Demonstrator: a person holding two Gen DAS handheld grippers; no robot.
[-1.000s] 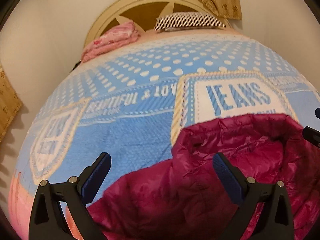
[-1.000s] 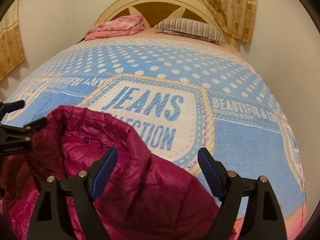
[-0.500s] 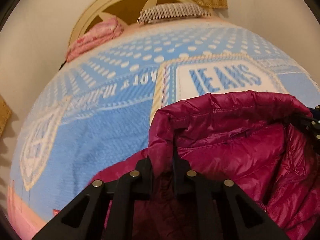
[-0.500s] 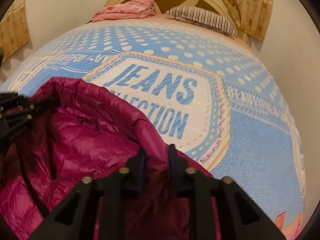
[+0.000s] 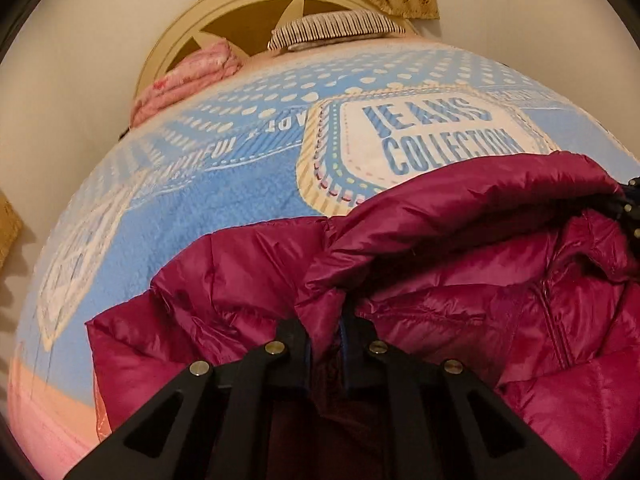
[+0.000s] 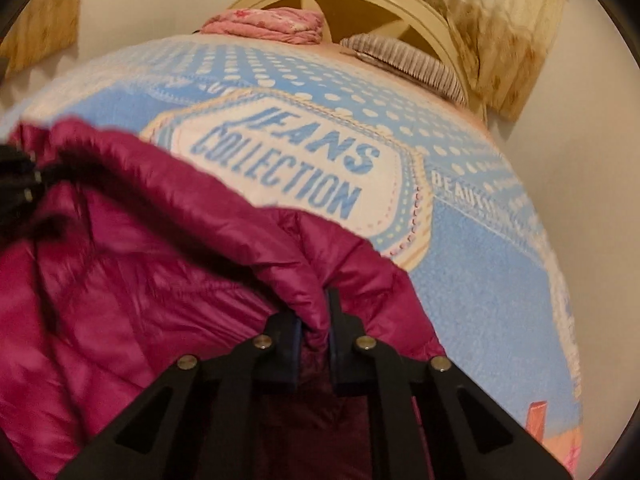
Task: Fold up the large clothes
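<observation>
A magenta puffer jacket (image 5: 460, 280) lies crumpled on the near part of the bed, with its hood or collar edge raised in a fold. My left gripper (image 5: 326, 320) has its jaws closing on the left end of that fold, and the fabric is pinched between the pads. In the right wrist view the jacket (image 6: 140, 260) fills the lower left, and my right gripper (image 6: 316, 312) is shut on the fold's right end. Each gripper shows at the edge of the other's view: the right gripper (image 5: 628, 208) and the left gripper (image 6: 20, 184).
A blue fleece blanket (image 5: 240, 200) printed "JEANS COLLECTION" covers the bed. At the head lie a striped pillow (image 5: 336, 30) and a folded pink quilt (image 5: 188, 76) against a cream headboard (image 5: 240, 8). Walls and curtains stand close on both sides.
Both grippers went from wide open above the jacket to closed on its raised edge. Both then dropped lower, and the fold is now stretched between them.
</observation>
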